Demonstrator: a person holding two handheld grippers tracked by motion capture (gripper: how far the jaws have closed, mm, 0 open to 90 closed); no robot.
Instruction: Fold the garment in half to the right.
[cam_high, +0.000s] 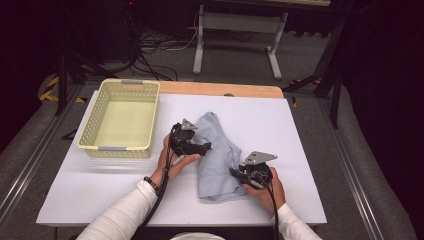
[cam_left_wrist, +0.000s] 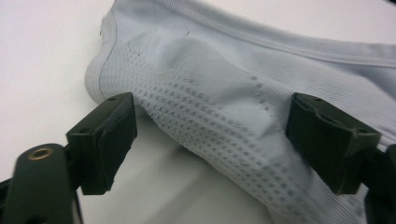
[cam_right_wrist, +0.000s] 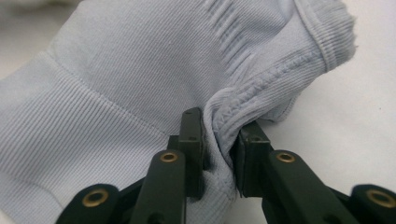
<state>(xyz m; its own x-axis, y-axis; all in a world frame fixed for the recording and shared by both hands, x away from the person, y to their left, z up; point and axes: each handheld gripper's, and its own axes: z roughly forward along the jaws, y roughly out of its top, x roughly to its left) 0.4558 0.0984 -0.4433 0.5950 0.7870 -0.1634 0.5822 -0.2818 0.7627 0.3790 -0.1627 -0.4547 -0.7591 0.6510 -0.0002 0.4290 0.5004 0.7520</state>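
Pale blue underwear (cam_high: 216, 155) lies crumpled on the white counter (cam_high: 300, 130), right of the yellow basket (cam_high: 120, 117), its long axis running away from the person, with one end near the counter's front edge. The right gripper (cam_right_wrist: 219, 144) has its jaws clenched on a stitched hem at that near end, while the left gripper (cam_left_wrist: 210, 140) stands released, its jaws spread wide with the perforated edge of the fabric between them but not pinched. Judging by this, the left hand (cam_high: 175, 162) sits nearer the far half and needs to close on that edge.
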